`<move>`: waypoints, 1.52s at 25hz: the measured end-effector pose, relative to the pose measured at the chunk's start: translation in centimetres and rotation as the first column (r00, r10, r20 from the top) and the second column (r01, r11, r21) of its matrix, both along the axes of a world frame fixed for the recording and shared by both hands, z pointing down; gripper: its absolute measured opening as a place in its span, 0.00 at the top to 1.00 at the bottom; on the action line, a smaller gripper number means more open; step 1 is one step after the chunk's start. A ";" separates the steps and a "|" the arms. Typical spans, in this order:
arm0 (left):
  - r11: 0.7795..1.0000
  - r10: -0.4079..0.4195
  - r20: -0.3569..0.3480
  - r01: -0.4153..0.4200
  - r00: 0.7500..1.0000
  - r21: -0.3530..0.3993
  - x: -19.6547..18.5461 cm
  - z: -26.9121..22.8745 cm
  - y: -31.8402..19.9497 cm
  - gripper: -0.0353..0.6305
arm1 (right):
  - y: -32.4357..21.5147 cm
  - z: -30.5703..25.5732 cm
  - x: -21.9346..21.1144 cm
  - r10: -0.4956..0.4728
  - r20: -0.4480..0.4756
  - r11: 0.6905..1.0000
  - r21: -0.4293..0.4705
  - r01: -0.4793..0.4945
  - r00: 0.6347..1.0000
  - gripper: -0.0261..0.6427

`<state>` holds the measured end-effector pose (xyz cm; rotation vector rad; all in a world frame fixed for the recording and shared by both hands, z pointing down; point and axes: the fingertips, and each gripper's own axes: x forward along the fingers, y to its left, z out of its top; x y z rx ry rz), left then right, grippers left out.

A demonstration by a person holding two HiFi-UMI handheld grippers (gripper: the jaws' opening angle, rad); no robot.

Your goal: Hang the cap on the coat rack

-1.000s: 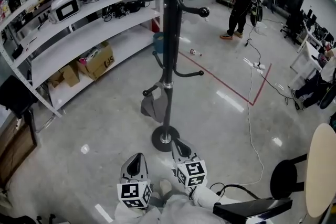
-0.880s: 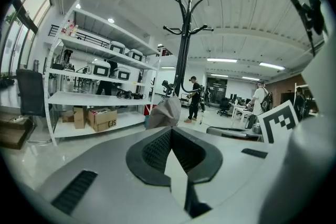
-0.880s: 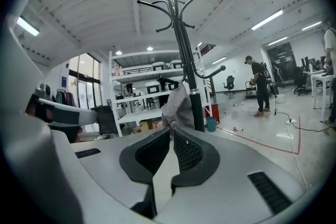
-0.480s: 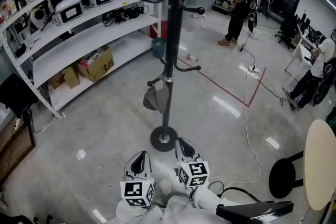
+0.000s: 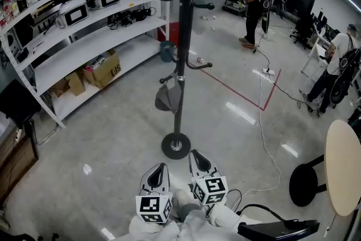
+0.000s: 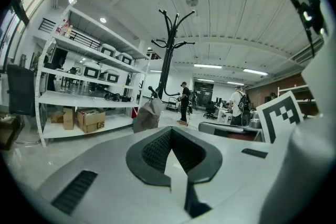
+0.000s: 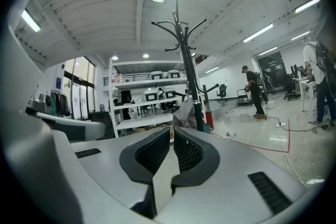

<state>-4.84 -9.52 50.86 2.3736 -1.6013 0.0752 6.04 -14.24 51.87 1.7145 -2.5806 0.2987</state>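
since a second ago the head view has lifted: rack (image 5: 180,53) and cap (image 5: 167,97) sit higher in it, and a second person (image 5: 338,62) has come in at the right edge. both grippers have shifted only slightly, low at the near edge.

left gripper (image 5: 161,167): its view shows the dark pads meeting at the tips, pressed together, nothing between them. it touches nothing. it is held low and near the body, pointing forward toward the rack's base (image 5: 176,145), marker cube toward the camera.

right gripper (image 5: 196,154): its pads stand almost together, only a thin slit between them, and nothing is in the slit. it touches nothing. it sits just beside the left gripper, a little further forward, pointing the same way, well short of the base.

cap: grey, hanging from a low hook (image 5: 164,80) on the rack's left side, beside the pole, above the base, well apart from both grippers.
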 end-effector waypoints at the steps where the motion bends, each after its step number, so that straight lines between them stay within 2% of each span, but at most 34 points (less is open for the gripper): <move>1: 1.000 0.003 0.001 -0.003 1.000 0.001 0.1 -0.1 0.0 0.94 | 0.0 -0.2 -0.1 -0.003 0.000 1.000 0.005 0.003 1.000 0.91; 7: 1.000 -0.001 0.002 0.001 1.000 0.016 1.5 -0.6 -1.8 0.94 | -1.0 -1.5 -0.1 -0.051 0.009 0.998 0.036 0.050 0.999 0.91; 13: 0.998 -0.033 0.010 0.032 0.999 0.049 4.0 -1.7 -4.5 0.94 | -1.6 -3.4 0.5 -0.122 -0.033 0.989 0.080 0.125 0.992 0.91; 17: 0.996 -0.052 0.022 0.050 0.998 0.076 4.1 -2.8 -5.3 0.94 | -2.2 -3.9 0.7 -0.117 -0.046 0.989 0.089 0.121 0.992 0.91; 21: 0.994 -0.068 0.034 0.065 0.997 0.085 4.0 -2.8 -4.8 0.94 | -1.8 -4.6 1.1 -0.107 -0.112 0.983 0.139 0.122 0.988 0.93; 25: 0.993 -0.087 0.033 0.084 0.996 0.085 3.5 -2.8 -4.3 0.94 | -1.5 -4.4 0.9 -0.114 -0.105 0.985 0.119 0.126 0.988 0.93; 29: 0.993 -0.090 0.035 0.087 0.995 0.085 3.3 -2.8 -3.7 0.94 | -0.9 -4.4 0.5 -0.106 -0.173 0.981 0.142 0.132 0.979 0.94; 38: 0.995 -0.066 0.034 0.063 0.997 0.083 3.9 -2.7 -2.6 0.94 | 0.2 -4.2 0.8 -0.091 -0.170 0.984 0.133 0.115 0.981 0.94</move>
